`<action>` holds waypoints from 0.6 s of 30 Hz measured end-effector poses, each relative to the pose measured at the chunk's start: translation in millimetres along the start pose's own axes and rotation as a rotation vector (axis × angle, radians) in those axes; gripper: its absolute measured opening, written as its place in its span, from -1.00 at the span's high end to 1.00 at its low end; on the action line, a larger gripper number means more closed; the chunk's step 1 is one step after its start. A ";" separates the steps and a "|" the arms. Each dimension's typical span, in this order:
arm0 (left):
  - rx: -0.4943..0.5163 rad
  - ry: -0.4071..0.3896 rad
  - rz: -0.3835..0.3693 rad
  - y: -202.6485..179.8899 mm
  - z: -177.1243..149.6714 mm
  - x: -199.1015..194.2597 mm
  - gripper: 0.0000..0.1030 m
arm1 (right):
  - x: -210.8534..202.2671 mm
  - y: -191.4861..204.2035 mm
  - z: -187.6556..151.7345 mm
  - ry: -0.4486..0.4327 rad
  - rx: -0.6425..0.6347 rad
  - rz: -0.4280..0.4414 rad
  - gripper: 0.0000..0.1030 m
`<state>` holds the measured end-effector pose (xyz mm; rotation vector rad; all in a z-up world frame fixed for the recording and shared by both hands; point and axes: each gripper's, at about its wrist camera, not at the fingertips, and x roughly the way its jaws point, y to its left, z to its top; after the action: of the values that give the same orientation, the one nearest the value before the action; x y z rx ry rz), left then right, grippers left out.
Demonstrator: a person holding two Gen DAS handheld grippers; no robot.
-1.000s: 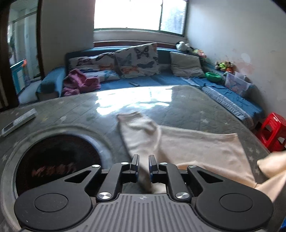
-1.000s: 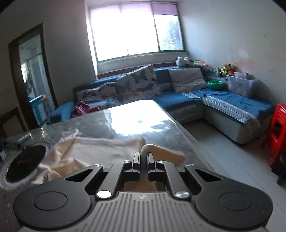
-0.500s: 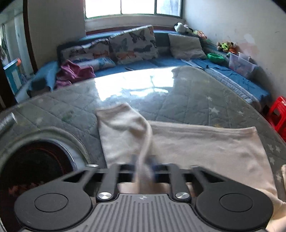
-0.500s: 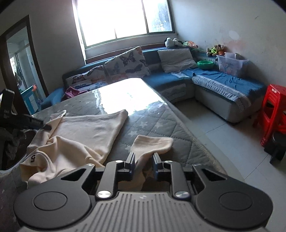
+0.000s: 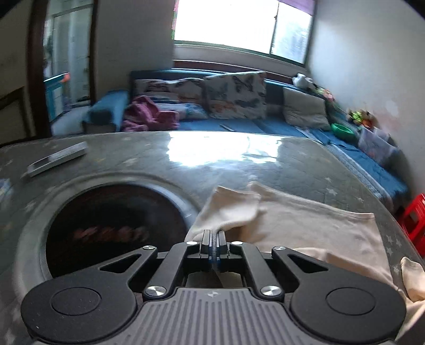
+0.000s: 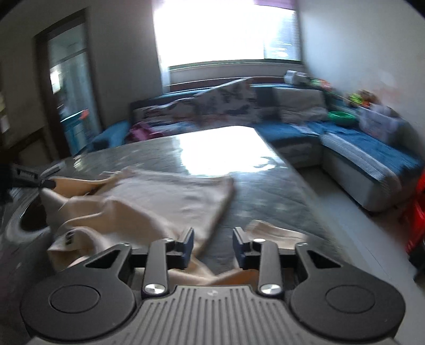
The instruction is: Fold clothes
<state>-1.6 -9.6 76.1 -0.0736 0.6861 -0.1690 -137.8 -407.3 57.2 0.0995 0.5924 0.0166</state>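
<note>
blown-out window (image 5: 239, 24) backlight, glare on table (image 5: 305, 164), dim walls, motion blur, fisheye-curved edges

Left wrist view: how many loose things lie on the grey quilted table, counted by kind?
On the grey quilted table:
Cream fabric garment: 1
Flat grey oblong device, perhaps a remote control: 1
Total: 2
</note>
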 end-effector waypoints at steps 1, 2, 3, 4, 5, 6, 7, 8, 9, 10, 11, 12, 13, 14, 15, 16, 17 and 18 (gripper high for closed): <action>-0.013 -0.002 0.013 5.4 -4.4 -7.2 0.94 | 2.3 6.8 0.8 0.007 -0.027 0.027 0.35; -0.024 -0.002 0.028 9.9 -8.7 -13.4 0.94 | 4.7 13.8 1.5 0.015 -0.053 0.055 0.35; -0.038 0.001 0.045 14.5 -10.5 -19.0 0.94 | 7.7 21.7 2.4 0.027 -0.076 0.090 0.35; -0.049 0.008 0.058 19.1 -15.0 -22.1 0.94 | 11.0 31.3 3.3 0.041 -0.103 0.130 0.35; -0.060 0.016 0.070 23.6 -19.4 -25.0 0.94 | 14.2 40.5 3.9 0.055 -0.128 0.170 0.33; -0.061 0.022 0.076 27.2 -22.4 -25.7 0.93 | 17.0 47.9 3.8 0.070 -0.149 0.203 0.33; -0.060 0.033 0.095 30.2 -26.3 -24.5 0.86 | 19.1 54.3 3.2 0.083 -0.166 0.228 0.33; -0.066 0.040 0.116 33.3 -28.4 -23.9 0.82 | 21.0 62.7 2.0 0.098 -0.190 0.254 0.33; -0.071 0.049 0.120 35.6 -30.2 -23.8 0.82 | 24.2 72.9 0.2 0.118 -0.221 0.280 0.33; -0.067 0.055 0.120 35.5 -32.6 -25.3 0.75 | 25.4 80.9 -2.0 0.129 -0.248 0.298 0.33; -0.062 0.061 0.119 35.3 -35.3 -27.0 0.68 | 26.4 88.3 -4.3 0.139 -0.275 0.315 0.33; -0.035 0.061 0.115 33.4 -43.2 -32.3 0.66 | 26.6 93.5 -7.7 0.145 -0.298 0.322 0.32; -0.018 0.063 0.110 30.6 -46.0 -36.2 0.61 | 26.8 98.8 -11.1 0.152 -0.322 0.330 0.32; -0.014 0.068 0.090 27.7 -48.7 -40.8 0.49 | 26.9 104.0 -14.5 0.158 -0.345 0.338 0.31; -0.009 0.073 0.070 24.8 -51.5 -45.3 0.42 | 27.0 109.0 -17.8 0.163 -0.370 0.344 0.31; -0.004 0.079 0.050 21.8 -54.3 -49.8 0.38 | 26.4 112.9 -20.9 0.162 -0.399 0.343 0.31; 0.010 0.087 0.016 16.6 -58.3 -55.3 0.38 | 25.9 116.9 -23.9 0.162 -0.427 0.342 0.31; 0.037 0.102 -0.018 9.3 -62.8 -58.7 0.38 | 25.5 120.6 -26.7 0.163 -0.455 0.342 0.31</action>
<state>-85.0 9.3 63.1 -0.0354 0.7838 -0.2034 -130.0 -283.7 32.8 -0.2458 0.7151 0.4926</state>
